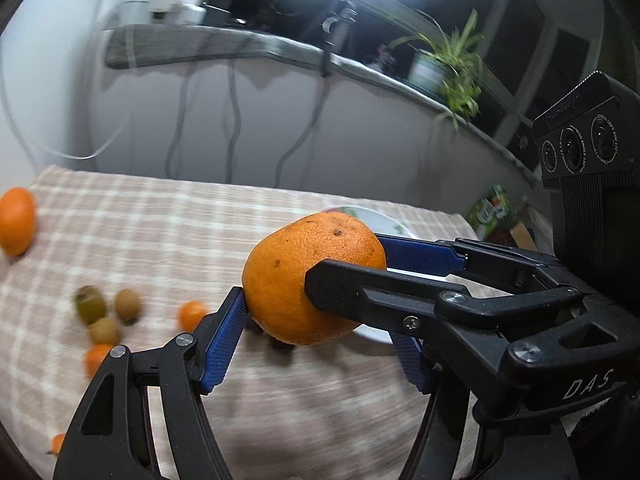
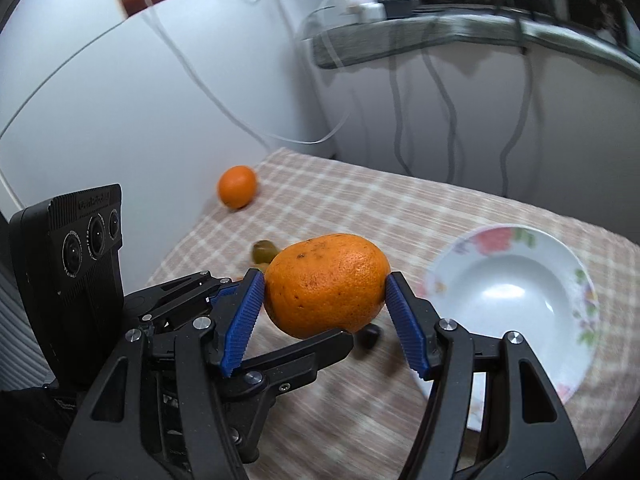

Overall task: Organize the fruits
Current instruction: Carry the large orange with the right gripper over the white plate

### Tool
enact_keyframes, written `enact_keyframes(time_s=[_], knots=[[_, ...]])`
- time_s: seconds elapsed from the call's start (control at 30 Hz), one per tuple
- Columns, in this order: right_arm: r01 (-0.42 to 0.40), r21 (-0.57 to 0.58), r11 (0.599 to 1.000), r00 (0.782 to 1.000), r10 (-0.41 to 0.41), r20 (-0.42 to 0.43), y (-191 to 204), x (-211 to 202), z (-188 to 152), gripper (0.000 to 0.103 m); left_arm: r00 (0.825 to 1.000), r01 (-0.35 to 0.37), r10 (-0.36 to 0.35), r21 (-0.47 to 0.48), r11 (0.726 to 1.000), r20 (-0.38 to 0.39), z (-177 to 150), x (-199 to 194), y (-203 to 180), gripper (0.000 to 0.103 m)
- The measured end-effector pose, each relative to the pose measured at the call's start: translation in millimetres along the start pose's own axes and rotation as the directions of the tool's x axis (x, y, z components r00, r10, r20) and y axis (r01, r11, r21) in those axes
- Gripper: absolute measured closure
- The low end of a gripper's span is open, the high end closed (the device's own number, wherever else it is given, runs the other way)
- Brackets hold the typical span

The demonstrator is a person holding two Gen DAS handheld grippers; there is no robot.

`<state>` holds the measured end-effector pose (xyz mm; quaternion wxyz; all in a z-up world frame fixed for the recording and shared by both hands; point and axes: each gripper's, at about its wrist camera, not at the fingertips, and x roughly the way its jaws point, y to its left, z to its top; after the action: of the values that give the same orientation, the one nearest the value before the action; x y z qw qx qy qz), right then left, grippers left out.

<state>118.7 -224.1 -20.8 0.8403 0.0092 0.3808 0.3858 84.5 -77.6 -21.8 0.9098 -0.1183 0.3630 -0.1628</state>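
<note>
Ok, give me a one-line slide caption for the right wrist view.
Both grippers clamp one large orange above the checked tablecloth, beside an empty floral-rimmed white bowl.

On the checked tablecloth [image 1: 160, 216]: two big oranges, one held [image 1: 308, 276], one at the far left edge [image 1: 16, 220]; three small orange fruits [image 1: 192, 314]; three greenish-brown fruits [image 1: 90, 304]; one flowered bowl [image 2: 516, 292].
</note>
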Motion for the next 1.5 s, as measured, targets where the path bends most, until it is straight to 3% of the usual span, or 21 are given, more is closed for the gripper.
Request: enact_keyframes(time_s=[0.3, 0.73, 1.43, 1.5], knots=[[0.057, 0.119, 0.991, 0.998, -0.06, 0.024, -56.9, -23.8, -17.7, 0.037, 0.995, 0.066, -0.06, 0.072, 0.995, -0.08, 4.5, 44.3, -43.6, 0.034], [0.061, 0.219, 0.974, 0.997, -0.07, 0.032, -110.4, -21.9, -27.1, 0.037, 0.988, 0.062, -0.043, 0.129, 0.99, -0.149, 9.9, 87.0, -66.8, 0.034], [0.079, 0.236, 0.969, 0.996, -0.086, 0.016, -118.3, -16.7, -30.4, 0.037, 0.986, 0.018, 0.013, 0.182, 0.983, -0.164, 8.3, 101.1, -75.3, 0.033], [0.086, 0.23, 0.969, 0.995, -0.095, 0.027, -116.1, -20.6, -29.4, 0.032, 0.987, 0.007, 0.025, 0.194, 0.981, -0.159, 5.9, 99.7, -76.8, 0.033]])
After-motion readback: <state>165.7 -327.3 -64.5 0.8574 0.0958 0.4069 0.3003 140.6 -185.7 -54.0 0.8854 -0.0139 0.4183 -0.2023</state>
